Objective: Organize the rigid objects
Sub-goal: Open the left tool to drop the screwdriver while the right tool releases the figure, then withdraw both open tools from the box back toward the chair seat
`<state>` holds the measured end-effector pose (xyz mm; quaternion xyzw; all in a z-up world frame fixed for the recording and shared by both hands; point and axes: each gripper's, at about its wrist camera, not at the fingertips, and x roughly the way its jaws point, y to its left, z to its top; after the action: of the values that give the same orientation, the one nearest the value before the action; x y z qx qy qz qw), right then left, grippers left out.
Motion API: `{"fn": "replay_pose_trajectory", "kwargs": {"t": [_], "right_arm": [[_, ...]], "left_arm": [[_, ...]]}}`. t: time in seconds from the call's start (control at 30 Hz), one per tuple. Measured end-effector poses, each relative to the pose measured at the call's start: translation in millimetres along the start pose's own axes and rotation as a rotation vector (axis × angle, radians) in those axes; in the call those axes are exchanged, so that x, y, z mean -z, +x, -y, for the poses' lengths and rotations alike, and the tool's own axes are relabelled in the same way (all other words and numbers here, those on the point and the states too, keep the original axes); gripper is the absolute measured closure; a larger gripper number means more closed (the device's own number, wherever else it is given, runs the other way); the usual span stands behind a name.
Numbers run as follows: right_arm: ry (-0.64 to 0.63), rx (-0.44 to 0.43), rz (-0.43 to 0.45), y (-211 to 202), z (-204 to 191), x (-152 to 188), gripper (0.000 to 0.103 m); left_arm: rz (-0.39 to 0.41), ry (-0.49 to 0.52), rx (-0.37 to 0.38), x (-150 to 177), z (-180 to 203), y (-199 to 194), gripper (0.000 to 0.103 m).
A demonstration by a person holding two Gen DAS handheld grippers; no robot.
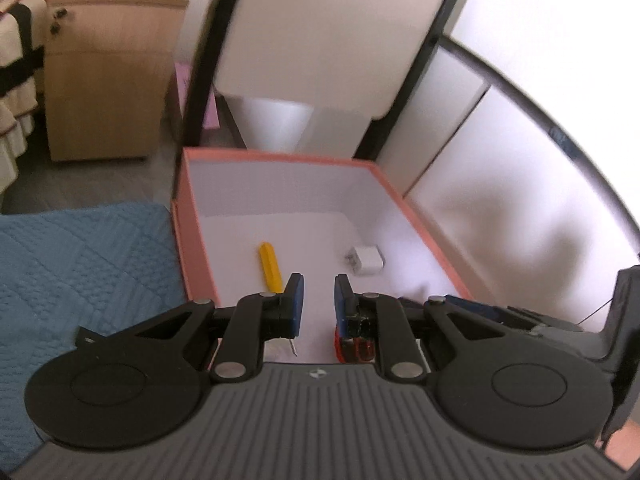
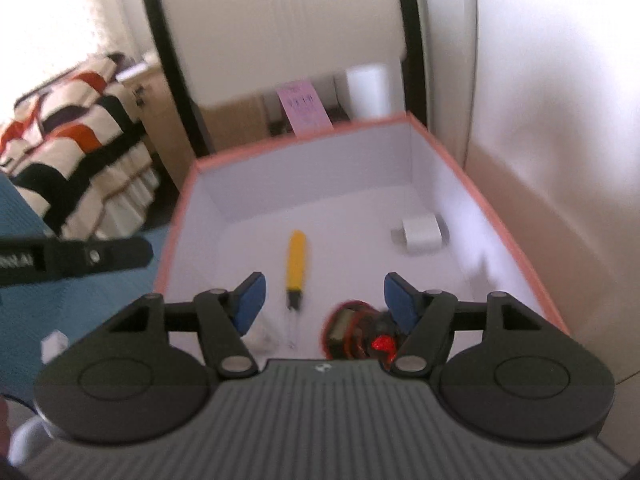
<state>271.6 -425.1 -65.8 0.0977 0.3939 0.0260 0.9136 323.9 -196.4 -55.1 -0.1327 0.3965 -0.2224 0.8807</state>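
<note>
I see the pink box (image 2: 492, 200) on the blue quilt (image 1: 80, 264), holding 1 yellow screwdriver (image 2: 297, 258), 1 white charger (image 2: 420, 234) and a red-black gadget (image 2: 352, 332). My left gripper (image 1: 319, 300) tilts down over it, narrowed to its tightest, gripping nothing. My right gripper (image 2: 324, 296) hangs half-spread, empty. No readable writing.

The box (image 1: 276, 158) is coloured salmon pink outside and white inside, and in it a yellow-handled tool (image 2: 297, 260), a white adapter (image 2: 421, 234) and a red and black object (image 2: 354, 334) are seen. Blue pads (image 2: 250, 300) are carried on black fingers. A blue quilted cloth (image 1: 80, 272) and a cream, orange and black striped cover (image 2: 76, 140) are shown beside.
</note>
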Motion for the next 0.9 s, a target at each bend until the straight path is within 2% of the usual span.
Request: {"fn": "replay_pose_trajectory", "kwargs": {"t": [0.2, 0.37, 0.47, 0.7, 0.9], "right_arm": [[-0.026, -0.055, 0.098, -39, -31, -18, 0.035], [-0.064, -0.106, 0.147, -63, -60, -26, 0.035], [-0.077, -0.136, 0.166, -74, -76, -28, 0.035], [-0.114, -0.19, 0.167, -81, -109, -23, 0.035], [-0.153, -0.215, 0.129, -78, -132, -1, 0.035]], "left_arm": [[0.102, -0.023, -0.009, -10, -12, -57, 0.084], [0.182, 0.027, -0.034, -15, -17, -106, 0.083], [0.21, 0.022, -0.039, -12, -23, -128, 0.083], [0.249, -0.021, -0.077, 4, -47, -161, 0.083], [0.251, -0.049, -0.118, 24, -67, -176, 0.083]]}}
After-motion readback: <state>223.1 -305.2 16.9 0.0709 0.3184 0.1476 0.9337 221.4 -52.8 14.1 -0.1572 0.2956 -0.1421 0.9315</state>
